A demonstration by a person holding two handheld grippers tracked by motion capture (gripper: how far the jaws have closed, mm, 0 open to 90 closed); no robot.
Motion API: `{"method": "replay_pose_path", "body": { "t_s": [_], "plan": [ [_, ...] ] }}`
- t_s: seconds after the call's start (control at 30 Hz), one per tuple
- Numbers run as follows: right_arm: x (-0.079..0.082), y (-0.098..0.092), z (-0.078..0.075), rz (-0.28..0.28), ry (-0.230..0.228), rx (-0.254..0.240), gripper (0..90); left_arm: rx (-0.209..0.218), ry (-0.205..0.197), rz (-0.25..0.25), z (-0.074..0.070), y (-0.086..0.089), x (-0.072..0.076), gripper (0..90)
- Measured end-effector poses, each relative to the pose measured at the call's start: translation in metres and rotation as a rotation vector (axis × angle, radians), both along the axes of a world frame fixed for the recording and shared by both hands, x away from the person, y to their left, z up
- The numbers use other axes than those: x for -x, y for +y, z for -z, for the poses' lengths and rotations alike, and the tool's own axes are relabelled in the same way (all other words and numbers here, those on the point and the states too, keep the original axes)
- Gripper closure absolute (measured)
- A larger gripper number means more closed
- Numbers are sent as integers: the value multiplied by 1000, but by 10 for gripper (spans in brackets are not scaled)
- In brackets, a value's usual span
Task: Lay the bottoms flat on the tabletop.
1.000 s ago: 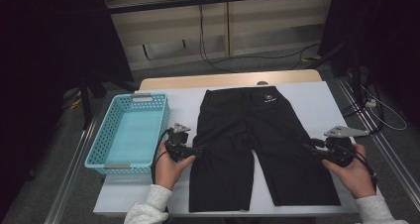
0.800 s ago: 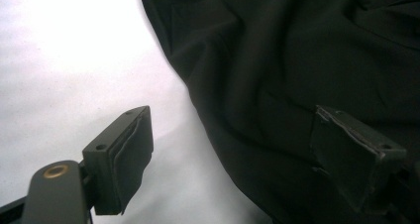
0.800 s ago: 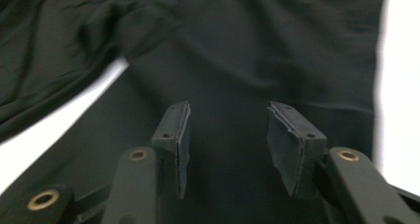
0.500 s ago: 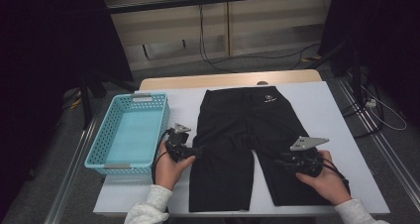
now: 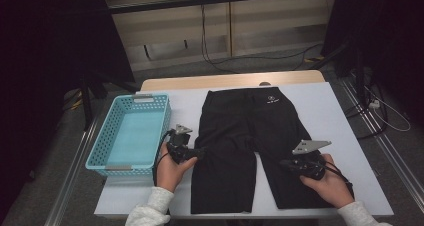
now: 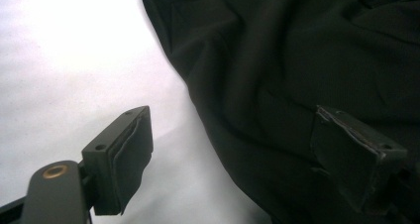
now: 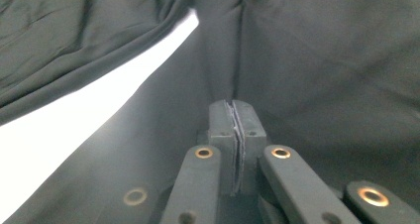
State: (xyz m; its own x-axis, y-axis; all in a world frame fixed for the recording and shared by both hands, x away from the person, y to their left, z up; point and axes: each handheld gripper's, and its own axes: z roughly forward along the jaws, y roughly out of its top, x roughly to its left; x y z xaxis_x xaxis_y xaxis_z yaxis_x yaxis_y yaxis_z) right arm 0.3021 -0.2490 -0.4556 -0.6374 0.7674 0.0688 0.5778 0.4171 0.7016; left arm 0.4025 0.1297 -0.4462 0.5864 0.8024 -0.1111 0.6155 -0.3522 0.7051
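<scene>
Black pads of the right tool (image 7: 234, 135) are pressing flat together, having just been closing, and in the right gripper view a ridge of dark cloth is rising from just beyond their tips; whether any of it is caught between them I cannot tell. In the high view this right tool (image 5: 289, 163) is resting on the right leg of the shorts (image 5: 245, 136), held by the right hand (image 5: 330, 181), with its grey plate standing above it.

The left tool (image 6: 233, 154) is standing wide open. In the left gripper view one jaw is lying over the white desk (image 6: 74, 60) and the other over the shorts (image 6: 297, 60), so the cloth's edge is running between them with neither pad pressing on it. From above, the left tool (image 5: 197, 153) is sitting at the outer edge of the left leg, held by the left hand (image 5: 172, 168).

The shorts are lying flat in the middle of the desk (image 5: 330, 111), waistband at the far side and legs pointing toward the person. A turquoise basket (image 5: 100, 151) is sitting on the desk just left of the left hand, apart from the shorts
</scene>
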Motion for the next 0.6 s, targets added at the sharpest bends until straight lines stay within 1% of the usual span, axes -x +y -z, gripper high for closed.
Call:
{"method": "replay_pose_path", "body": {
  "t_s": [0.07,0.13,0.2,0.23,0.27,0.3,0.33,0.4,0.43,0.47,0.5,0.53,0.57,0.6],
  "plan": [
    [2,0,-1,-13,-5,4,883,-14,9,17,0,1,0,171],
    [2,0,-1,-9,-8,5,871,-8,6,7,0,1,0,171],
    [3,0,-2,-14,-8,2,870,-6,7,8,1,1,1,168],
    [2,0,-2,-16,-10,4,855,-5,12,10,1,0,1,168],
    [2,0,-3,-12,-16,1,823,-9,8,9,1,0,1,168],
    [2,0,-4,-11,-29,-14,781,-13,13,13,0,1,1,168],
    [2,0,-6,-8,-45,-34,725,-4,11,8,0,1,2,166],
    [1,1,-7,21,-71,-49,613,-14,8,10,-1,2,3,164],
    [0,1,-8,31,-82,-53,563,-12,8,10,-1,2,3,164],
    [-1,1,-9,43,-91,-63,546,-4,9,0,0,2,4,163],
    [-2,1,-9,49,-99,-71,537,-7,9,2,0,3,5,163],
    [-3,1,-10,51,-110,-79,501,-4,16,1,0,4,6,163],
    [-4,1,-11,60,-122,-86,469,-10,12,1,0,5,6,163],
    [-6,1,-11,67,-126,-91,459,-10,11,-4,0,6,7,163]
  ]
}}
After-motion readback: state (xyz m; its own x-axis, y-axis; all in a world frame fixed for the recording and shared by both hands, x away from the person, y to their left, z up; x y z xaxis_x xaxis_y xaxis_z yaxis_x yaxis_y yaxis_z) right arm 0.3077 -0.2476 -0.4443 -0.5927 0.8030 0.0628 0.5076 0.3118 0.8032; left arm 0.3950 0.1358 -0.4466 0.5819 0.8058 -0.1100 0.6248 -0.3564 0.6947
